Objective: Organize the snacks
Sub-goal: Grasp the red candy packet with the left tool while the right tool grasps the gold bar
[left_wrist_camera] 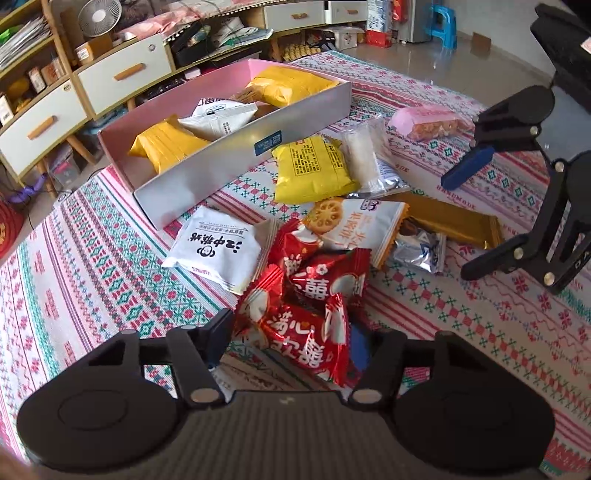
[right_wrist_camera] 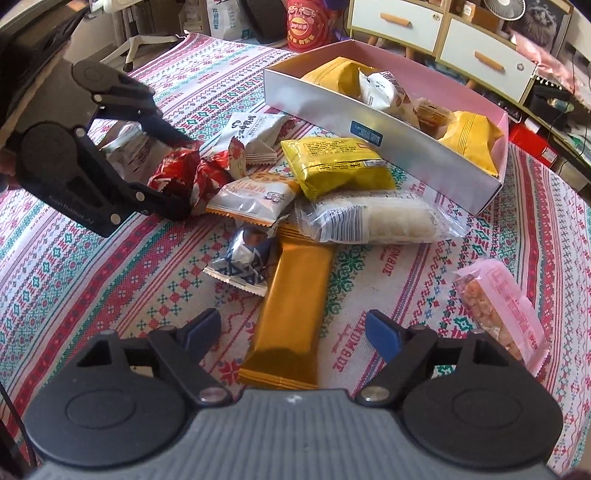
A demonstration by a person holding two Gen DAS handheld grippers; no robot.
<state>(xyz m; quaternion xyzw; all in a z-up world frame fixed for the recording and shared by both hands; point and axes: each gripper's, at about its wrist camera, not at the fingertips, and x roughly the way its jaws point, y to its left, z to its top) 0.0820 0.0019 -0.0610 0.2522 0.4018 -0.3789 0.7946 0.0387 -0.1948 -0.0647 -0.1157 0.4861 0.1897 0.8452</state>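
A pink-lined box [left_wrist_camera: 207, 173] [right_wrist_camera: 399, 147] holds yellow and white snack packs. Loose snacks lie in front of it: red packets [left_wrist_camera: 306, 295] [right_wrist_camera: 184, 177], a white pack [left_wrist_camera: 218, 247], a yellow pack [left_wrist_camera: 314, 170] [right_wrist_camera: 340, 166], a clear rice-cake pack [right_wrist_camera: 376, 218], a gold bar [right_wrist_camera: 295, 310] [left_wrist_camera: 450, 221] and a pink pack [left_wrist_camera: 428, 123] [right_wrist_camera: 498, 306]. My left gripper [left_wrist_camera: 291, 343] [right_wrist_camera: 177, 177] is open with its fingers on either side of a red packet. My right gripper [right_wrist_camera: 291, 336] [left_wrist_camera: 465, 221] is open over the gold bar's near end.
The snacks lie on a patterned cloth [left_wrist_camera: 92, 266] over a table. Cabinets with white drawers [left_wrist_camera: 125, 74] and a small fan [left_wrist_camera: 99, 16] stand behind the box. A silver-blue packet [right_wrist_camera: 243, 262] lies left of the gold bar.
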